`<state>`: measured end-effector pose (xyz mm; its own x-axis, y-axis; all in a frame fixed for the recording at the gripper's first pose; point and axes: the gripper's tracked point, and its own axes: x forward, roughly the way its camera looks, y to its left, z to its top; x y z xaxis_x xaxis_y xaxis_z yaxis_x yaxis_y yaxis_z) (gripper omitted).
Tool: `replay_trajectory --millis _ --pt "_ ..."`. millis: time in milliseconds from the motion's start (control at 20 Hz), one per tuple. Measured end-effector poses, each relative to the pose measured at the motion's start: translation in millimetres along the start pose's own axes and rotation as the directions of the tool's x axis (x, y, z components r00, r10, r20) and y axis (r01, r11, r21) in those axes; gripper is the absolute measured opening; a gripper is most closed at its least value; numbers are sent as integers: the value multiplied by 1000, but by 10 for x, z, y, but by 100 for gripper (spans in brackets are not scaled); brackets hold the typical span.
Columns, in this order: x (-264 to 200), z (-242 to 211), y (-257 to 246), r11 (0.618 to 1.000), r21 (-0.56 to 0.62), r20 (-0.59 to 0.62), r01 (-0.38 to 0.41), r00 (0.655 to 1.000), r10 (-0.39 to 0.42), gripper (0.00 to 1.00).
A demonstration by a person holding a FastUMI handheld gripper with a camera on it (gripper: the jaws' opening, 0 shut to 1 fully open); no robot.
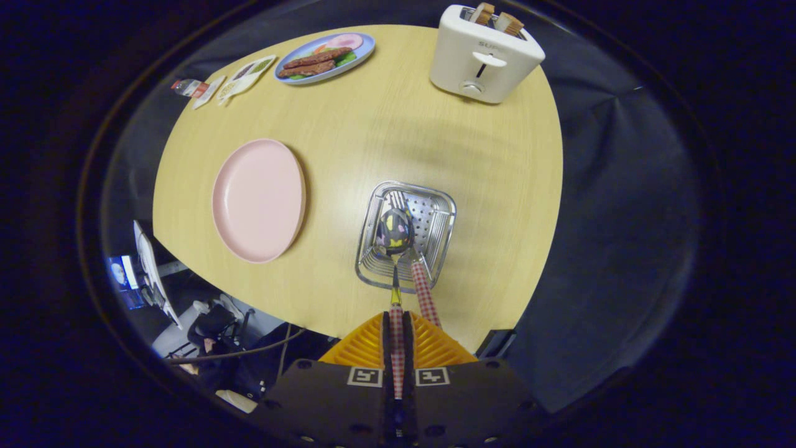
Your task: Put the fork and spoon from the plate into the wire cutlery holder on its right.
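Note:
My gripper point(396, 318) is shut on the spoon's red-checked handle, with the spoon point(394, 231) hanging bowl-down just ahead of the fingers, over the wire cutlery holder point(439, 211). The spoon's bowl sits inside the holder's rim. The fork point(422, 287) stands in the holder beside it, its red-checked handle leaning out toward my fingers and its tines down inside. The pink plate point(258, 199) lies on the wooden table to the left of the holder with nothing on it.
A white toaster point(484, 55) with two slices of toast stands beyond the holder at the table's far right. A blue plate of food point(326, 57) and several small packets point(244, 78) lie at the far left. The table's near edge runs just under the holder.

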<state>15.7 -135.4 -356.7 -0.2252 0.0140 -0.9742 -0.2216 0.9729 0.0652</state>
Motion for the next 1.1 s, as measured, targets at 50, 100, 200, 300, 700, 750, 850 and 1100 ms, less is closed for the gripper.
replay_trajectory --millis 50,100,200,300,700,750,850,1100 --pt "21 24 4 1000 -3 -15 -4 1000 4 5" --pt "26 43 0 1000 -11 -30 -4 1000 3 4" --pt "36 96 -33 1000 -21 -39 5 999 -6 4" --pt "56 126 -68 1000 -25 -45 14 999 -15 4" --pt "29 183 -65 999 -40 -43 7 999 -9 10" --pt "28 179 -62 999 -44 -34 13 999 -15 10" --pt "-2 204 -27 999 -48 -4 10 1000 -10 10" --pt "-163 242 141 1000 -28 102 -4 995 7 19"
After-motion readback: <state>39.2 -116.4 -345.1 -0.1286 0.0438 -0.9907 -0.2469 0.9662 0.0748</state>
